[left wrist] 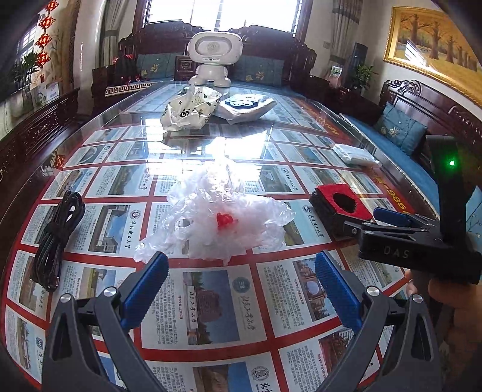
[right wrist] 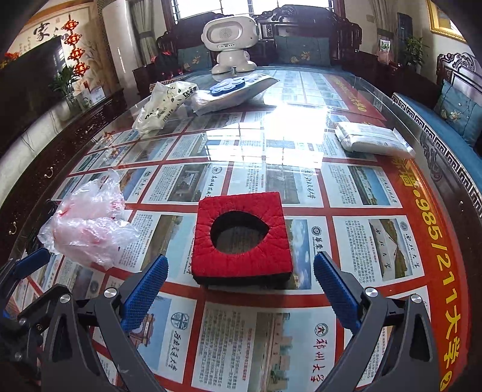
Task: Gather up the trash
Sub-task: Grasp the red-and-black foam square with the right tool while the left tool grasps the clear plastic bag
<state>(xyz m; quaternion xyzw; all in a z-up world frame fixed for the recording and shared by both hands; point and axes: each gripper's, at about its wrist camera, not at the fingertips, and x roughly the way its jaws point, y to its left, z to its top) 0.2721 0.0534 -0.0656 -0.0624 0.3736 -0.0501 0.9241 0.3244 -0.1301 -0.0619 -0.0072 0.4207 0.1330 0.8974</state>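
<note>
Presently both grippers, left (left wrist: 241, 289) and right (right wrist: 241, 291), stand wide open and empty, the crumpled bag (left wrist: 220, 217) lying at twelve o'clock just beyond the left one; advise lowering squarely and closing on the bunched centre.

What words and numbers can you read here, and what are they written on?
"DAS": on the black body of the right gripper.
"985/211大学": yellow characters on the red banner under the glass table top.
"郑州大学": on a poster panel near the right gripper's fingers.
"家": brush character on the wall scroll.
"100": on the white printed bag; the rest is blurred.
Small print in the poster panels: too small to read.
</note>
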